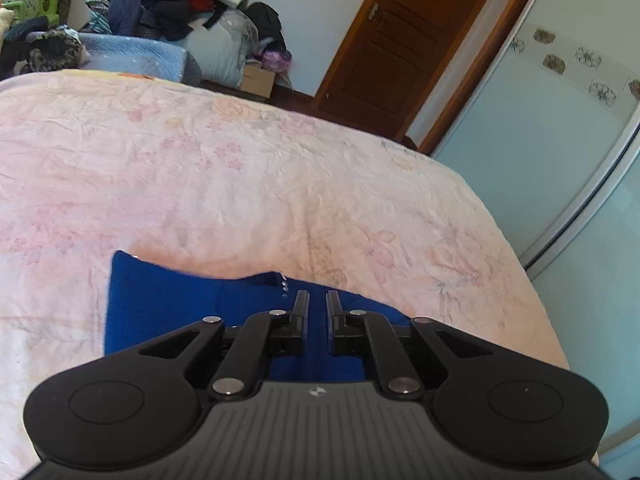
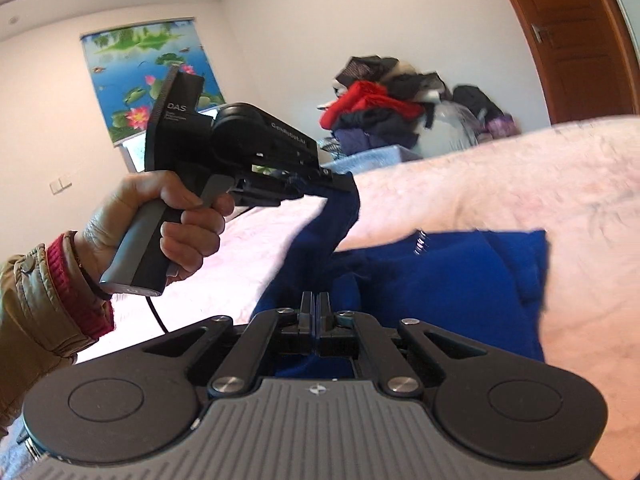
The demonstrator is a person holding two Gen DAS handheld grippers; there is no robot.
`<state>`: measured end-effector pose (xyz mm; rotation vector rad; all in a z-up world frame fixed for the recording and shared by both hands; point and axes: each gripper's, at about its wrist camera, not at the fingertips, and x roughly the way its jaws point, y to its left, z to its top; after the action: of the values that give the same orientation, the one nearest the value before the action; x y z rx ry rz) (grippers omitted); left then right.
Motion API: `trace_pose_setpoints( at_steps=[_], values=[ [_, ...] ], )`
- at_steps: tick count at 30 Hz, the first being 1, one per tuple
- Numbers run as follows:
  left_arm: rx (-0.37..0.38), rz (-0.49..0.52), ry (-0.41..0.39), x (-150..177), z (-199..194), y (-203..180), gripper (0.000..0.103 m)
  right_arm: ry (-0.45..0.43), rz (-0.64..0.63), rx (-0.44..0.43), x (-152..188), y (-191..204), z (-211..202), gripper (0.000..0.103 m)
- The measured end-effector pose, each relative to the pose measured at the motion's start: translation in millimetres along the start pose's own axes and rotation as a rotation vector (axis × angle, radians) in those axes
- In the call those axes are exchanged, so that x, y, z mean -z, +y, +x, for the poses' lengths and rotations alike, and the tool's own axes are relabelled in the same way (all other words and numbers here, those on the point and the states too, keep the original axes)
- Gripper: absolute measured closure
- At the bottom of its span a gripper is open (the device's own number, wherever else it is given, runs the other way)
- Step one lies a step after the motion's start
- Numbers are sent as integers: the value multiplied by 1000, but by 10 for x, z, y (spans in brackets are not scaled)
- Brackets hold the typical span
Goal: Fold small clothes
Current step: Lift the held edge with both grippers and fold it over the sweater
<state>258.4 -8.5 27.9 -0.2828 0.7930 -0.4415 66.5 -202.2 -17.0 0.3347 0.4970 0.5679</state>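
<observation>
A small royal-blue garment (image 1: 168,304) with a row of small snaps lies on the pink floral bedspread (image 1: 240,168). In the left wrist view my left gripper (image 1: 317,306) is above the cloth with a narrow gap between its fingers. In the right wrist view the left gripper (image 2: 340,182) pinches a corner of the blue garment (image 2: 440,280) and lifts it off the bed. My right gripper (image 2: 315,310) is shut on a near edge of the same garment.
A heap of dark and red clothes (image 1: 160,0) sits beyond the bed (image 2: 520,184). A brown wooden door (image 1: 400,48) and a glass wardrobe panel (image 1: 540,140) stand to the right. A lotus-print blind (image 2: 144,76) hangs on the far wall.
</observation>
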Motion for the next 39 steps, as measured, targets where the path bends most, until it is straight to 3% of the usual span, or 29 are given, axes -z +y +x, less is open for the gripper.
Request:
trace_pose_setpoints(
  at_steps=[1, 2, 4, 6, 10, 15, 21, 24, 27, 29, 30, 33, 39],
  values=[
    [9, -9, 10, 13, 44, -3, 95, 24, 36, -2, 13, -79, 8, 86],
    [2, -21, 16, 34, 78, -9, 95, 34, 75, 13, 26, -165, 31, 82],
    [5, -15, 22, 54, 117, 3, 95, 35, 164, 6, 30, -345, 54, 41],
    [-38, 1, 17, 72, 95, 23, 95, 14, 251, -25, 25, -489, 60, 26],
    [-108, 36, 8, 166, -90, 110, 95, 18, 324, -128, -150, -673, 245, 25],
    [-136, 83, 14, 535, -504, 224, 93, 92, 471, -243, -432, -972, 840, 25],
    [-84, 271, 81, 1093, -761, 130, 93, 261, 604, -315, -483, -1153, 1575, 25],
    [-88, 419, 97, 1310, -696, -33, 92, 267, 654, -332, -456, -1139, 1801, 25],
    [-60, 456, 104, 1388, -601, -115, 92, 273, 642, -347, -503, -1046, 1997, 25],
    [-24, 425, 109, 1379, -563, -114, 92, 281, 538, -343, -576, -908, 2083, 43],
    [-15, 412, 107, 1368, -559, -113, 92, 308, 484, -292, -606, -838, 2120, 85],
    [17, 381, 94, 1328, -591, -108, 92, 298, 399, -264, -708, -766, 2077, 89],
    [94, 333, 105, 1244, -582, -106, 92, 205, 355, -223, -1033, -972, 1479, 90]
  ],
)
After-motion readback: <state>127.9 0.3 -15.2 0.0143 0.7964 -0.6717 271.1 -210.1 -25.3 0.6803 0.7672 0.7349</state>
